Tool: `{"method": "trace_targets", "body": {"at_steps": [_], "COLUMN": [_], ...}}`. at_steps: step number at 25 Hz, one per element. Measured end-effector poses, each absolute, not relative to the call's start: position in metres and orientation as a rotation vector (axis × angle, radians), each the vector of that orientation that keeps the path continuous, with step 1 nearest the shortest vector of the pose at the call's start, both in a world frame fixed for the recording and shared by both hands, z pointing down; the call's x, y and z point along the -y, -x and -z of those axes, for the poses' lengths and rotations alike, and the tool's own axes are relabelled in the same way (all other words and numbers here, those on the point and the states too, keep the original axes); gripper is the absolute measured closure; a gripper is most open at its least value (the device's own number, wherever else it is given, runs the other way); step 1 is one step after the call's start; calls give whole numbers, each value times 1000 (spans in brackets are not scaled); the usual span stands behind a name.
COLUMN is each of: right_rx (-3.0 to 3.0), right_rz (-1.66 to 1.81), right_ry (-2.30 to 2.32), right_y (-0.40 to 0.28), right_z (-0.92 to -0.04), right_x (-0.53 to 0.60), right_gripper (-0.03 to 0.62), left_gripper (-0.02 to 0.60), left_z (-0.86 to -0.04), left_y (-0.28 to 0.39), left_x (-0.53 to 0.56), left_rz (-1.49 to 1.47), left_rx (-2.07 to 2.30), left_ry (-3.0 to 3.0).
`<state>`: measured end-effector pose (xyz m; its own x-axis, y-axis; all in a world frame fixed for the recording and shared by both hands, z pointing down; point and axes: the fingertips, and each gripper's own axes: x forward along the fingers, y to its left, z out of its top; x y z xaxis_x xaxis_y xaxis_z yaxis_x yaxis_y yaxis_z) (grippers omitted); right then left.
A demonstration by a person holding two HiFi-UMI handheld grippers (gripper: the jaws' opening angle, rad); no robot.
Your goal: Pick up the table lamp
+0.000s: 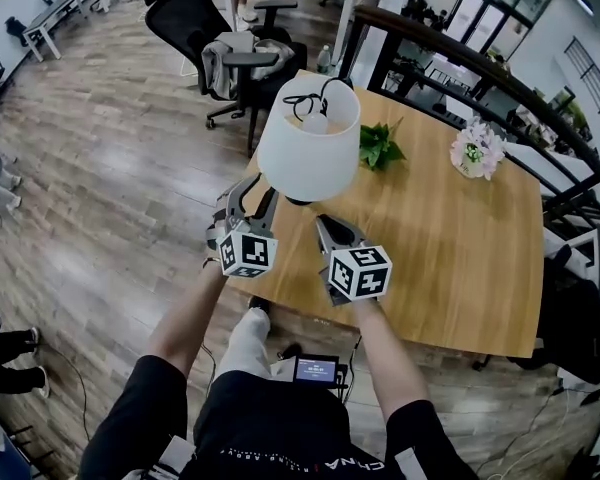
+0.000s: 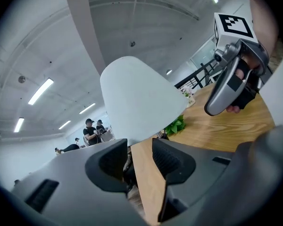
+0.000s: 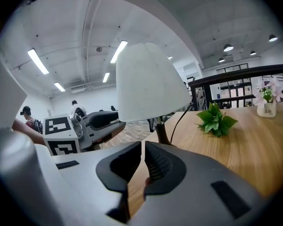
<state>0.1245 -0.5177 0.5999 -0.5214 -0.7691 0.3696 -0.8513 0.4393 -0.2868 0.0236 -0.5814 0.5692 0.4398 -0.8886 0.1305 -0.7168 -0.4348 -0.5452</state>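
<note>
I see the table lamp [image 1: 308, 153] standing near the corner of a wooden table [image 1: 460, 258] with a smooth, pale grain. Its shade [image 3: 148, 84] is a matte white cone with a flat top. Under it are a slim dark stem [image 3: 162, 133] and a black cord [image 3: 181, 119] trailing away over the wood.

From the head view, my left gripper [image 1: 245, 196] sits at seven o'clock of the shade, at the table's edge. Its ribbed black pads are spread apart with nothing pinched, and the shade rises at twelve o'clock beyond them. My right gripper [image 1: 325, 224] sits at six o'clock, its jaws pressed together on nothing, and the stem stands just past them.
</note>
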Motion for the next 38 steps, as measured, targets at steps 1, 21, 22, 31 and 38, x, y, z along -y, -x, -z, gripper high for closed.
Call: {"method": "trace_targets", "body": {"at_steps": [1, 21, 22, 31, 38], "right_rx": [2502, 2487, 2482, 2518, 2573], "right_rz": [-664, -716, -709, -509, -405], "right_ry": [-1426, -1452, -1466, -1619, -1632], "right_y": [-126, -133, -134, -137, -120], "right_z": [-602, -631, -633, -642, -645], "right_x": [520, 561, 565, 617, 662], "right_gripper": [548, 548, 548, 542, 396], "left_gripper": [425, 438, 446, 482, 488], "left_z": [-568, -557, -556, -553, -552], "left_y": [-25, -18, -18, -20, -23], "left_x": [584, 639, 641, 658, 670], "left_rz": [562, 432, 425, 366, 363], "left_rx": [-1364, -1512, -1515, -1562, -1589], "left_ry": [2276, 2104, 2094, 2083, 2113]}}
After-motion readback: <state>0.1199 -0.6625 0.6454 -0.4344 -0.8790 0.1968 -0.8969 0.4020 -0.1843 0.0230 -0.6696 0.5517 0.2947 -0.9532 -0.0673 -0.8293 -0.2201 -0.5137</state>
